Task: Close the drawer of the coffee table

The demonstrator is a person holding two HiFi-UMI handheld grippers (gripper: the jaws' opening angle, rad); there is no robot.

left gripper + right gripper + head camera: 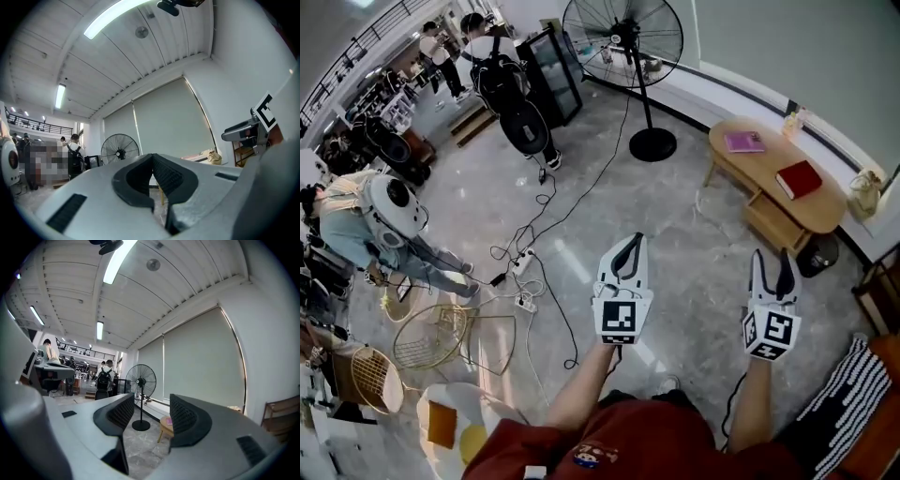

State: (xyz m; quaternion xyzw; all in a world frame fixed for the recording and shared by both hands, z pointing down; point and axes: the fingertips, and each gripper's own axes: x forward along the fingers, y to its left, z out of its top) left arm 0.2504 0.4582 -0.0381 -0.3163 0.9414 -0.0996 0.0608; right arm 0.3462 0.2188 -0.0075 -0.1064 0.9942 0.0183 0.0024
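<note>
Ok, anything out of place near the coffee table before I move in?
The oval wooden coffee table has its drawer pulled out, sticking out below the red book. Loose black and white cables also sprawl to its left, worth stepping around.

You've got a grey polished floor [694, 281] carrying everything. Oval wooden bench [766, 165] stands on it at upper right of your head view, near the window wall. On the bench top there's a pink book [743, 142] toward the far end and a red book [798, 179] toward the near end, apart from each other. A small pale item [793, 120] sits at the far edge; can't tell what it is. A drawer [773, 221] sticks out from under the top. Also on the floor: the fan's round black base [652, 144], tangled black cables [514, 246], a white power strip [526, 303], gold wire frames [431, 337], and a dark round thing [818, 253] just beside the bench.
</note>
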